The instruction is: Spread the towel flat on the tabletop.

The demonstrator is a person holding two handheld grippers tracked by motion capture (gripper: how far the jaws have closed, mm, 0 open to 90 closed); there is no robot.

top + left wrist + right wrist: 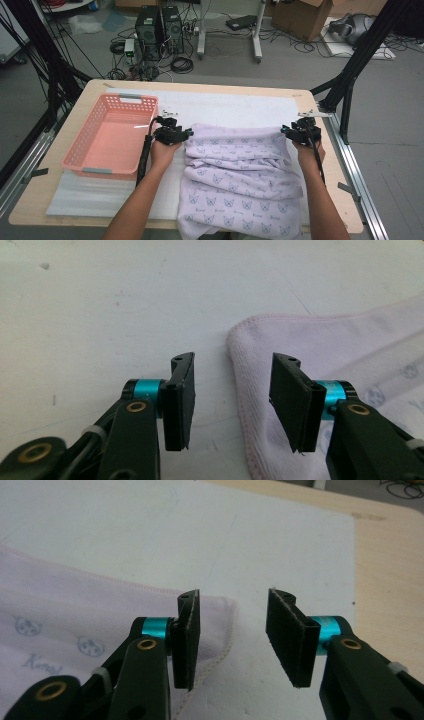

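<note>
High view cuts off the towel (240,175); both tools (186,134) (286,130) gape, holding nothing.

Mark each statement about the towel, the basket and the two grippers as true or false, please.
1. The left gripper clamps the towel. False: its jaws stand open over the corner.
2. The pink basket holds nothing. True.
3. The towel lies inside the basket. False: it lies on the white mat beside it.
4. The right gripper is open. True.
5. The towel has a printed pattern. True.
</note>
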